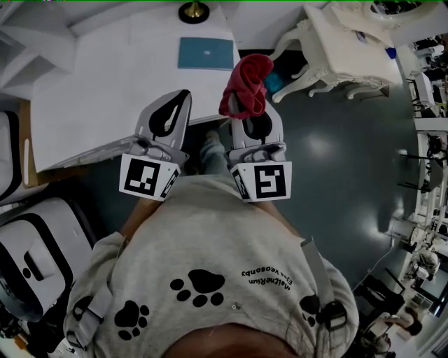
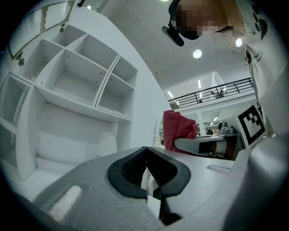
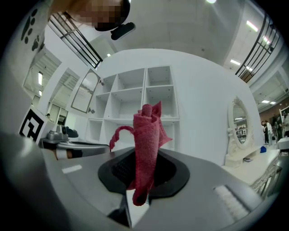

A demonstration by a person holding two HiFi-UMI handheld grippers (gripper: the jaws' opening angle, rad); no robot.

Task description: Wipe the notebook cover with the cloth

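Note:
A teal notebook (image 1: 205, 53) lies flat on the white desk (image 1: 105, 84), towards its far right corner. Both grippers are held in front of my chest, short of the desk's near edge. My right gripper (image 1: 247, 106) is shut on a red cloth (image 1: 245, 84), which stands bunched above the jaws; the same cloth (image 3: 146, 144) rises rolled between them in the right gripper view. My left gripper (image 1: 183, 96) is shut with nothing in it, and its jaws meet at the tips (image 2: 145, 153). The cloth (image 2: 178, 130) also shows from the left gripper view. Neither gripper view shows the notebook.
A dark round lamp base (image 1: 194, 10) stands behind the notebook. A white ornate dressing table (image 1: 343, 42) is at the right over dark floor. White open shelves (image 3: 144, 97) rise behind the desk. White appliances (image 1: 31, 259) sit at the lower left.

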